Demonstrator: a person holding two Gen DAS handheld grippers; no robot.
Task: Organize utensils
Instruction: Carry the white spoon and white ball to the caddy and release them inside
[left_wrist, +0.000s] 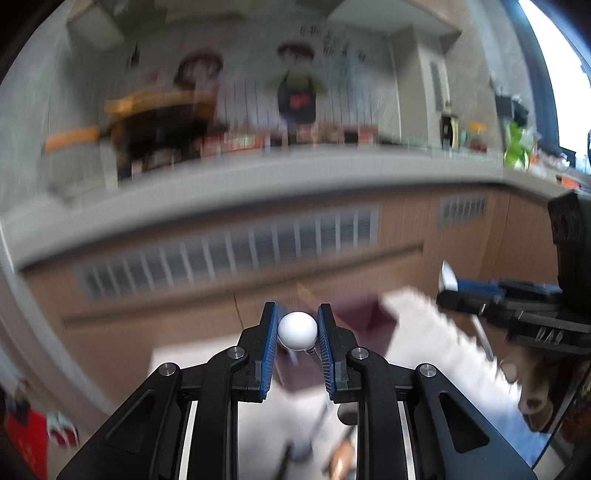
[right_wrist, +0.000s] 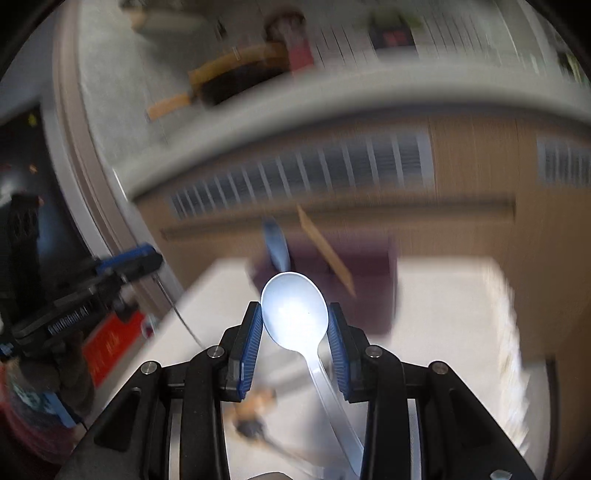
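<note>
My left gripper is shut on a utensil with a round white ball end and a thin metal shaft, held up in the air. My right gripper is shut on the bowl of a white plastic spoon, whose handle runs back toward the camera. The right gripper with the spoon also shows at the right of the left wrist view. The left gripper shows at the left of the right wrist view. A dark purple box with a cardboard divider stands on the white table ahead.
Both views are motion-blurred. More utensils lie blurred on the table below the grippers. A wooden cabinet front with vents and a grey counter are behind. A red item sits at the left.
</note>
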